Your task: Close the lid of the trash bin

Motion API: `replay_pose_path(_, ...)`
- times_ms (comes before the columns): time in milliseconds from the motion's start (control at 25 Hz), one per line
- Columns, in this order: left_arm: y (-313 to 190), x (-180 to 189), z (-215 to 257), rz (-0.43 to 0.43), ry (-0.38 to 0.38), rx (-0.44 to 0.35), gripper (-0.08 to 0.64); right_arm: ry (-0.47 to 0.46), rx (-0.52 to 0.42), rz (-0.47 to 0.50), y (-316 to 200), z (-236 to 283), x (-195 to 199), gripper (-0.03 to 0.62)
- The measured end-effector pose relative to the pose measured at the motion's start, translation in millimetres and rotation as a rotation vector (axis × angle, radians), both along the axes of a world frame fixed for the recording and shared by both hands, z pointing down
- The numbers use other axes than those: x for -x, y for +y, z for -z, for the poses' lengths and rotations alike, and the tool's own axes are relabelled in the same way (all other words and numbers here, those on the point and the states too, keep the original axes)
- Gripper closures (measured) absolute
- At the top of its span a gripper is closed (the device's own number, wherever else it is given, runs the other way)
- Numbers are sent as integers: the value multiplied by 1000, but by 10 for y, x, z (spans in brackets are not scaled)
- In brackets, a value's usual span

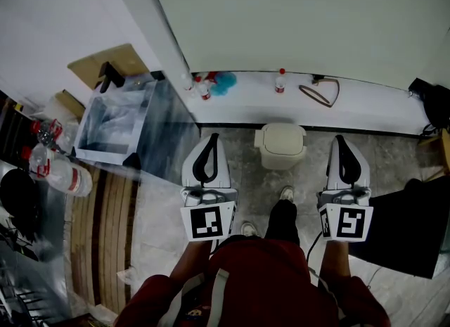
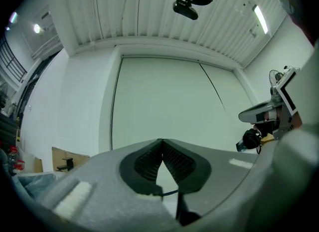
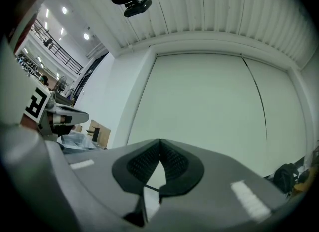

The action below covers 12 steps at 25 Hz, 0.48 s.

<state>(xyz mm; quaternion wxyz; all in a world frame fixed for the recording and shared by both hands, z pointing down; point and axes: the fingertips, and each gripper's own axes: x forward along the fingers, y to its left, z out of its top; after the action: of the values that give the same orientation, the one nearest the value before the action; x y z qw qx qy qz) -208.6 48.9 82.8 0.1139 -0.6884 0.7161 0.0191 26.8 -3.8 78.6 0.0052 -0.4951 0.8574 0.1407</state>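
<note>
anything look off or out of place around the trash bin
Nothing much stands out. The beige trash bin stands upright near the wall, its lid down and level, with nothing spilled around it. The only untidy bit is a clear plastic bottle lying on its side at the far left.

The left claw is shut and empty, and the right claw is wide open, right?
Not quite: the left claw is shut and empty, but the right claw is shut too, tips touching, nothing between them, as the right gripper view shows.
</note>
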Motion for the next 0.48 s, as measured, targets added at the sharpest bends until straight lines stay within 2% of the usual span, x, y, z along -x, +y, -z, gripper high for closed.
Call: replay_pose_path(480,-44,81,-72,14,6,16,555,-10,-18,-8,-22,5,1,592)
